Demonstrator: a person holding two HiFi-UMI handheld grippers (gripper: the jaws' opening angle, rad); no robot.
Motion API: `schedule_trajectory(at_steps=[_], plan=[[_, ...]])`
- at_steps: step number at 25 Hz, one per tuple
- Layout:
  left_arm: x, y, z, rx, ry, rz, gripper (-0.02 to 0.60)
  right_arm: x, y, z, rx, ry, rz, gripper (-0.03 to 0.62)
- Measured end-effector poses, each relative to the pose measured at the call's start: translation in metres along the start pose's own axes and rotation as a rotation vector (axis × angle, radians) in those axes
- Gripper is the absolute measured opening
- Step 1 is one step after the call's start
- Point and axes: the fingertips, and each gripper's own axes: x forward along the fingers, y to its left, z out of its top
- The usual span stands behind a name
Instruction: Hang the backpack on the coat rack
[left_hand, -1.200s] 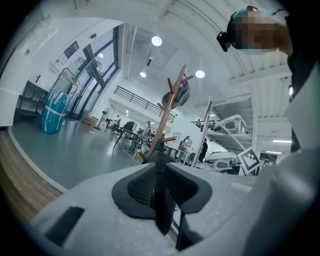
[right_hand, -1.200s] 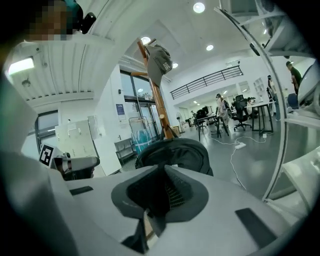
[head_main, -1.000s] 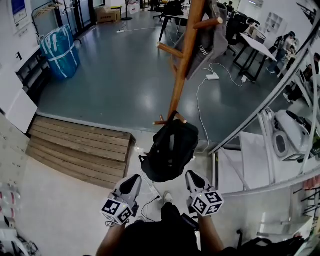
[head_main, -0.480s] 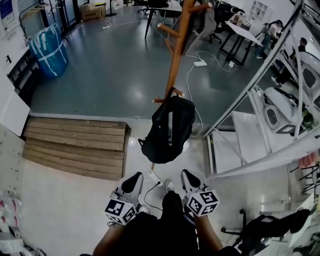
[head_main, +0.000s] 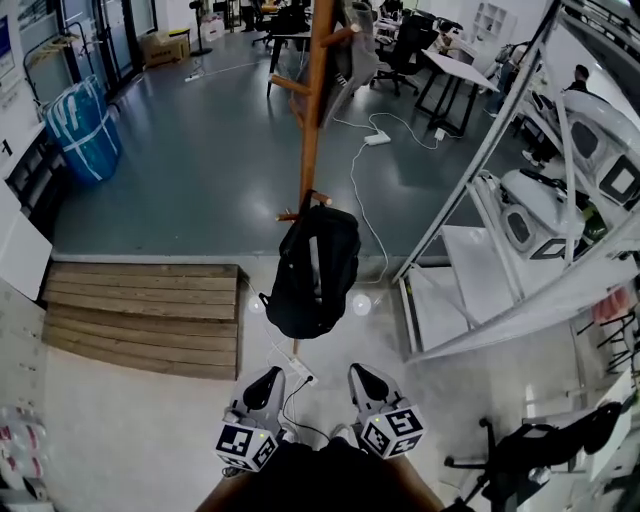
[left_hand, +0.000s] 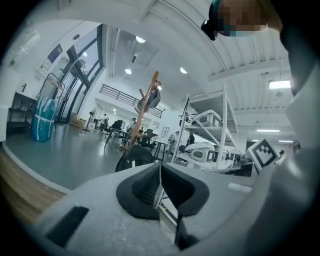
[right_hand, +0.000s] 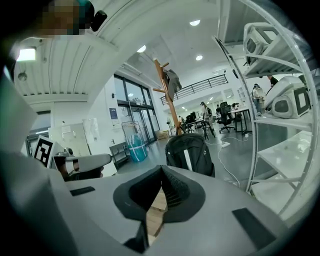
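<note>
The black backpack hangs by its top handle from a low peg of the wooden coat rack, its bottom close to the floor. My left gripper and right gripper sit near my body, well short of the bag, both shut with nothing between the jaws. In the left gripper view the left gripper points at the backpack under the coat rack. From the right gripper, the backpack stands ahead with the coat rack behind it.
A grey garment hangs high on the rack. A wooden platform lies to the left, a blue wrapped bundle at far left. White metal shelving runs along the right. A white cable and a power strip lie on the floor.
Both grippers have drawn back from the backpack toward my body. The bag stays hanging on the low peg and now looks farther away.
</note>
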Motion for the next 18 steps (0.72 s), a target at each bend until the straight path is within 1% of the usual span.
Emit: schedule_trajectory(at_steps=[5, 9, 14, 18], plan=[[0.002, -0.041, 0.0, -0.002, -0.012, 0.011, 0.023, -0.041, -0.011, 0.004, 0.003, -0.009, 0.015, 0.012], [-0.002, -0.072, 0.001, 0.009, -0.016, 0.024, 0.025, -0.073, -0.018, 0.008, 0.006, -0.033, 0.011, 0.012], [-0.012, -0.097, -0.006, 0.021, -0.038, 0.059, 0.024, -0.102, -0.026, 0.001, 0.007, -0.055, 0.013, 0.012], [-0.021, -0.111, -0.016, 0.01, -0.028, 0.094, 0.023, -0.122, -0.029, -0.001, 0.016, -0.07, 0.017, 0.012]])
